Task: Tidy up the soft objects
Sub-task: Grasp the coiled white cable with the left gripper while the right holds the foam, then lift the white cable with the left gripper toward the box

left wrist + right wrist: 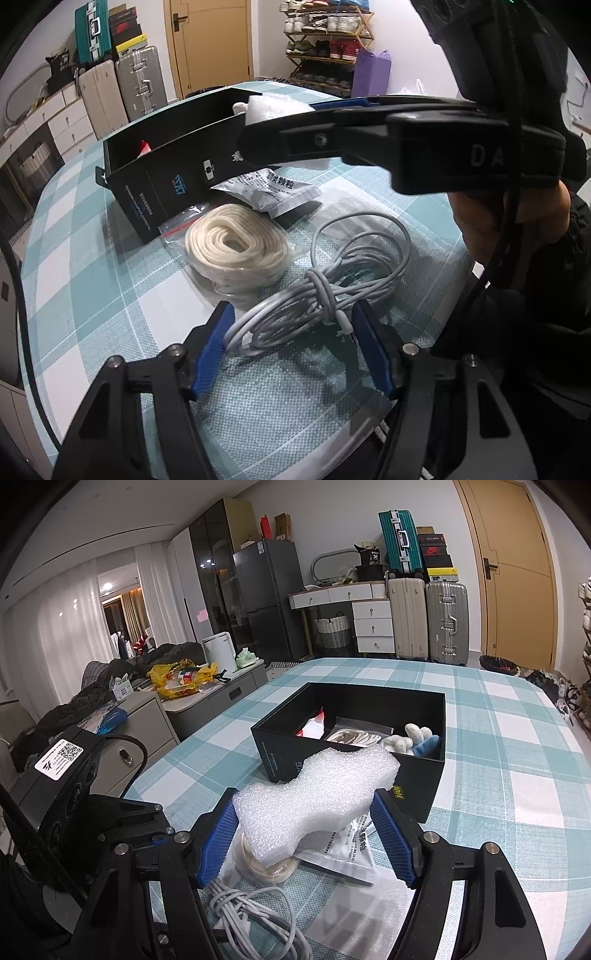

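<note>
White foam piece (317, 797) clamped in right tool (306, 834), grey cable (314, 302) between unclenched left tool (291, 347).

The room is evenly lit from overhead, cool and fairly bright, with warmer lamps glowing in the far doorway behind the white curtains (66, 627). Shadows on the checked tablecloth (110, 258) are soft and short, darkest under the grey cable bundle (317, 295). Small glints sit on the dark fridge (269, 602) and on the clear bag around the cream rope (236, 247). Both views bend strongly toward the edges, with black vignetted corners. The centre is sharp; the nearest black gripper parts and the person's hand (517, 218) look soft and underexposed
</note>
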Demonstrator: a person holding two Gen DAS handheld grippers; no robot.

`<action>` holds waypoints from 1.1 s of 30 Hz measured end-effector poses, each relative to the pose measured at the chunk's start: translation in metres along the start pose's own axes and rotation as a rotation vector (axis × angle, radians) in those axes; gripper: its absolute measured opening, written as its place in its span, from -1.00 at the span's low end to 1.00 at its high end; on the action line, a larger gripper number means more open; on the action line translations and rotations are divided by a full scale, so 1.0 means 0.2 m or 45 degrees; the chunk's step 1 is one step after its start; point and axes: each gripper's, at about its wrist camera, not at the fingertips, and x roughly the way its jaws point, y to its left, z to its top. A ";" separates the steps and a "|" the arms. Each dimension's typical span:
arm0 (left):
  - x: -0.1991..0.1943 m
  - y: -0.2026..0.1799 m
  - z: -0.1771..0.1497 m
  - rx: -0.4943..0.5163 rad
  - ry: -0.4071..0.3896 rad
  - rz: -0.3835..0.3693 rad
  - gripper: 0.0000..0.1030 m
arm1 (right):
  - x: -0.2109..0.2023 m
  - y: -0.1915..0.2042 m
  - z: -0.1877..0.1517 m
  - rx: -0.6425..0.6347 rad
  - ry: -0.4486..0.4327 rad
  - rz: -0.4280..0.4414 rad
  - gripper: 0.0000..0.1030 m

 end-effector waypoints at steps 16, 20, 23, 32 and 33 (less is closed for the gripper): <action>-0.06 -0.05 0.00 0.052 -0.026 -0.001 0.21 | -0.02 -0.01 0.01 -0.008 -0.009 -0.003 0.41; -0.08 -0.02 0.01 0.023 -0.037 -0.045 -0.05 | -0.04 -0.02 0.02 -0.005 -0.027 -0.008 0.41; -0.09 -0.02 0.01 0.027 -0.033 -0.053 -0.23 | -0.05 -0.02 0.03 0.002 -0.046 -0.004 0.41; 0.02 -0.06 -0.01 0.040 0.026 -0.045 -0.14 | -0.06 -0.03 0.04 -0.005 -0.043 -0.002 0.41; 0.03 -0.06 -0.01 0.037 0.021 -0.043 -0.15 | -0.06 -0.03 0.04 -0.005 -0.043 -0.002 0.41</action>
